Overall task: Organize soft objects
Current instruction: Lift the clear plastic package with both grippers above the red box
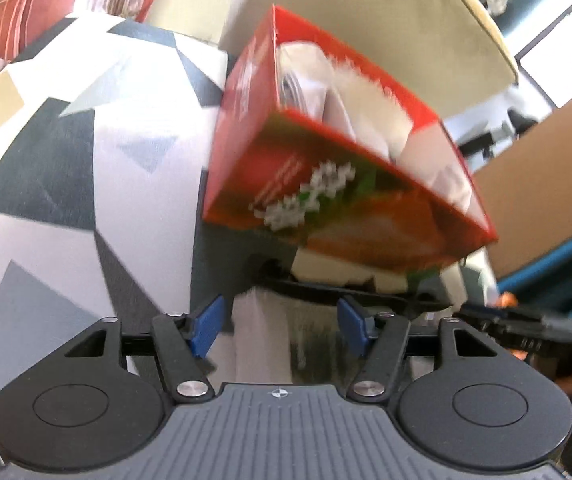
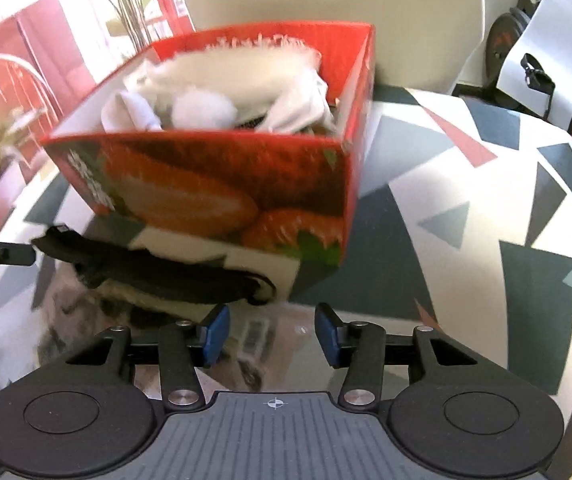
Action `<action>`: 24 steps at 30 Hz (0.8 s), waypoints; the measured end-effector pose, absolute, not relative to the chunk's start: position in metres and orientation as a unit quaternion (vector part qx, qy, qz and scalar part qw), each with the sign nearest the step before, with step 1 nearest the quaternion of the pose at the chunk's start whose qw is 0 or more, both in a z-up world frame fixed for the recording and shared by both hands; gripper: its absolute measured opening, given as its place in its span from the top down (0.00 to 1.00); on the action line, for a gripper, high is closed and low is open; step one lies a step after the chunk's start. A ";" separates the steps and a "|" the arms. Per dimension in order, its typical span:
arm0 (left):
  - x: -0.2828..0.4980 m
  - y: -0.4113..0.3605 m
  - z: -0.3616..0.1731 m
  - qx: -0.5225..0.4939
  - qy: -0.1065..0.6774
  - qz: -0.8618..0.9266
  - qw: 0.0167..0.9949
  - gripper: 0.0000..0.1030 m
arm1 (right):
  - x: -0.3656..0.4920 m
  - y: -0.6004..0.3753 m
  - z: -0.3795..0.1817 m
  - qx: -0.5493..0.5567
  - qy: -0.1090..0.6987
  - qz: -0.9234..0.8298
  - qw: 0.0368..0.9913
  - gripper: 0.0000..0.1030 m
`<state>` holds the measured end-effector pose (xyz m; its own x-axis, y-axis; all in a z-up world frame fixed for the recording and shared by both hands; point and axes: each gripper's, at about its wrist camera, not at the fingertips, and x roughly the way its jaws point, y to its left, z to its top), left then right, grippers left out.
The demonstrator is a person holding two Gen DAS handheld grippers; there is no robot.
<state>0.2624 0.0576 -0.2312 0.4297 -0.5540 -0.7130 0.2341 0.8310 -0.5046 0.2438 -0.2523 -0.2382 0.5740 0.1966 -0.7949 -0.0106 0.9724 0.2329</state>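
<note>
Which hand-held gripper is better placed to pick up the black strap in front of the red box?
Probably the right hand-held gripper: the black strap lies just ahead of its open jaws, before the red box. The left hand-held gripper sees only its edge.

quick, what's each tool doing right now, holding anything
left tool: open, pads apart, holding nothing; the red box sits ahead of it
right tool: open, nothing between its pads; the black strap lies just beyond

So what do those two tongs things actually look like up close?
Both look alike: the left tongs and right tongs each have two blue rectangular pads on black hinged link arms with silver pins, two round black discs behind, and a grey ribbed plate bearing a small crosshair mark.
</note>
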 end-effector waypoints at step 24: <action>0.291 0.031 -0.260 -0.173 0.501 -0.228 0.817 0.65 | 0.275 -0.201 -0.266 -0.046 0.438 0.136 0.887 0.74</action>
<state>0.2914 0.0314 -0.2604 0.3951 -0.5456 -0.7391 0.1985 0.8362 -0.5112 0.2747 -0.2009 -0.2659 0.5785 0.2018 -0.7904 -0.2819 0.9587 0.0385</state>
